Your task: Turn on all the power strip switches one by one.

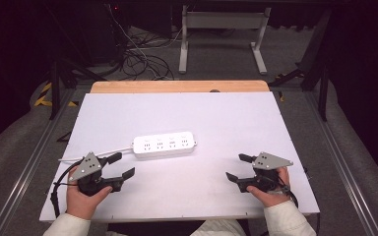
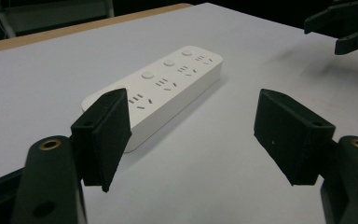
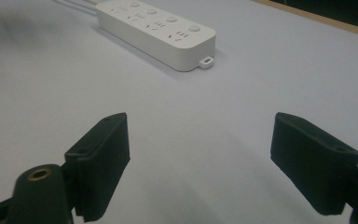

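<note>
A white power strip [image 1: 164, 144] with several sockets and round buttons lies near the middle of the white table [image 1: 226, 113], its white cord [image 1: 98, 153] running off to the left. My left gripper [image 1: 120, 165] rests at the front left, held in a hand, jaws open and empty. It points toward the strip [image 2: 161, 86], which lies a short way ahead of it. My right gripper [image 1: 239, 167] sits at the front right, also hand-held, open with nothing between its jaws, aimed leftward toward the strip [image 3: 156, 30].
A wooden board edge [image 1: 179, 86] borders the table's far side. Beyond it stand a white desk frame [image 1: 224, 34] and tangled cables [image 1: 138, 59] on the floor. The other gripper [image 2: 347, 25] appears at the upper right of the left gripper view.
</note>
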